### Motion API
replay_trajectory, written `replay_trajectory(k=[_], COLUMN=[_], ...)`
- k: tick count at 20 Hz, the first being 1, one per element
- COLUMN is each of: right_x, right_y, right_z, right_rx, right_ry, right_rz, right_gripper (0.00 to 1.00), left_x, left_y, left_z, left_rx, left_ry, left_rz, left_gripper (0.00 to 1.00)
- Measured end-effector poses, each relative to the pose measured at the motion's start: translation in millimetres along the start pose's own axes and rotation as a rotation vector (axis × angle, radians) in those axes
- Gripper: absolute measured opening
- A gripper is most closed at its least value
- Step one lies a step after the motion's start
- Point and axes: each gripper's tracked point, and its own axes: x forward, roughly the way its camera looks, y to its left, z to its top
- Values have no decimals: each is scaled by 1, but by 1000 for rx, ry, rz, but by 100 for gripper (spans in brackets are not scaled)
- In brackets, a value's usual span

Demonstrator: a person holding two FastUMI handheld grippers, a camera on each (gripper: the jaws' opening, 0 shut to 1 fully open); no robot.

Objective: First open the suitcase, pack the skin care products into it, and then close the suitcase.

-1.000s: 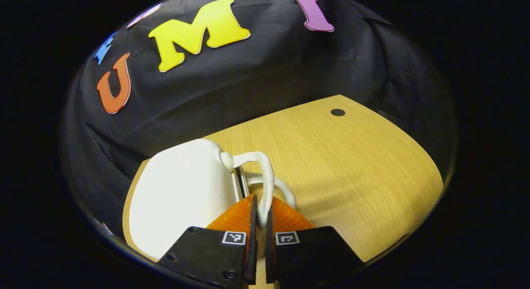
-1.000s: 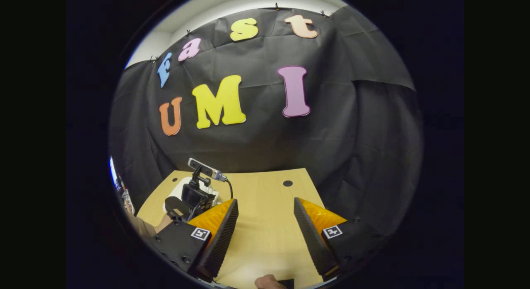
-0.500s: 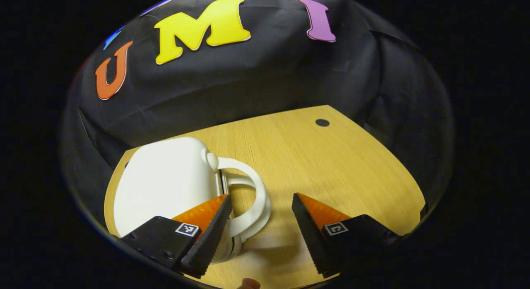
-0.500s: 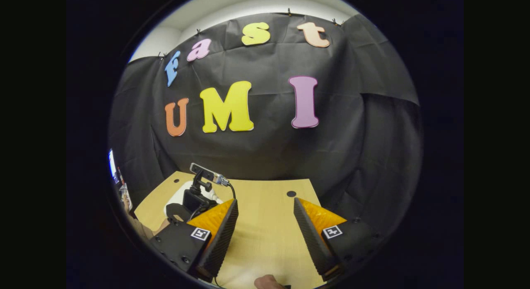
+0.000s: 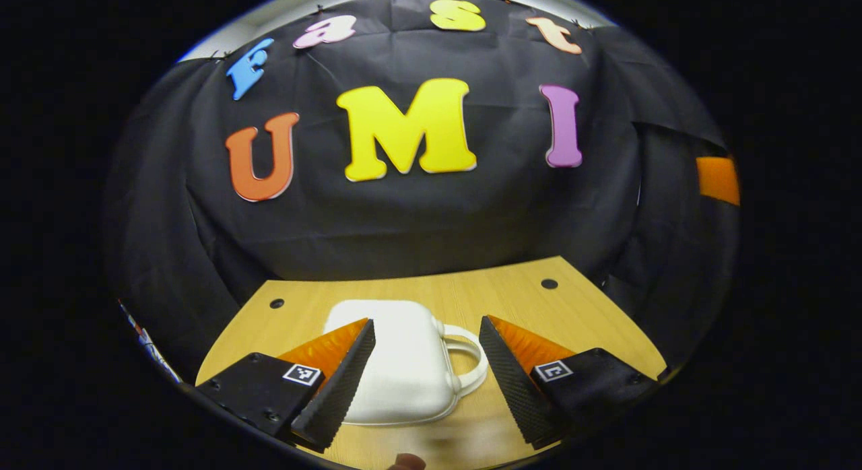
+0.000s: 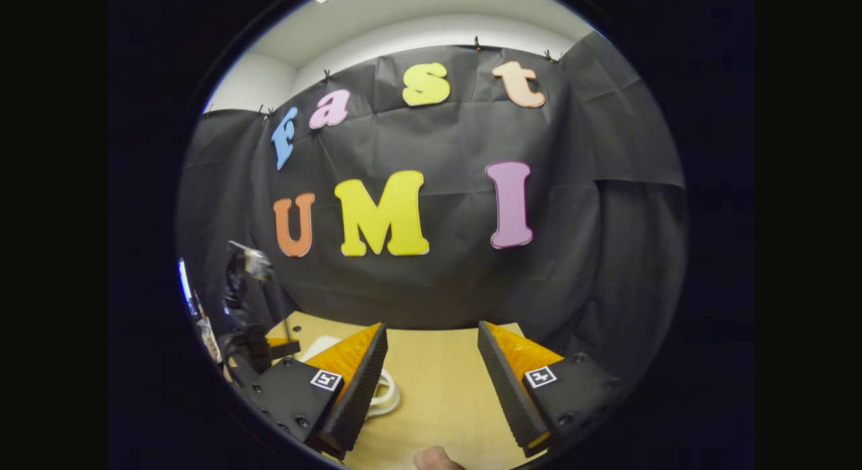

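left tongs agape | right tongs agape | suitcase closed

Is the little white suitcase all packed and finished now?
Looks nearly finished: the white suitcase lies closed on the table, handle free. Nothing is in hand; the left gripper and right gripper are open. What's inside is hidden, so packing can't be confirmed.

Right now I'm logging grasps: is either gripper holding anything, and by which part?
Nothing is held. The left gripper is open above the suitcase, and the right gripper is open over the table.
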Motion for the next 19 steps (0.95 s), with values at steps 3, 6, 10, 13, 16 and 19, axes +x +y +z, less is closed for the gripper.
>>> replay_trajectory(k=[3, 6, 10, 13, 16, 19], right_x=[8, 15, 18, 19, 19, 20], right_y=[27, 55, 82, 92, 101, 104], right_z=[-2, -13, -14, -20, -32, -32], right_rx=[-19, -46, -79, -92, -103, -124], right_ry=[4, 29, 13, 9, 45, 54], right_rz=[21, 40, 52, 43, 40, 20], right_gripper=[80, 80, 80, 80, 80, 80], left_x=[-24, -44, -68, -63, -59, -52], left_y=[42, 78, 103, 98, 91, 88], left_z=[34, 73, 105, 91, 72, 64], left_rx=[-91, -151, -117, -98, -90, -68], left_ry=[-76, -159, -213, -177, -147, -144], left_rz=[47, 76, 93, 57, 18, -10], left_gripper=[99, 99, 96, 97, 98, 98])
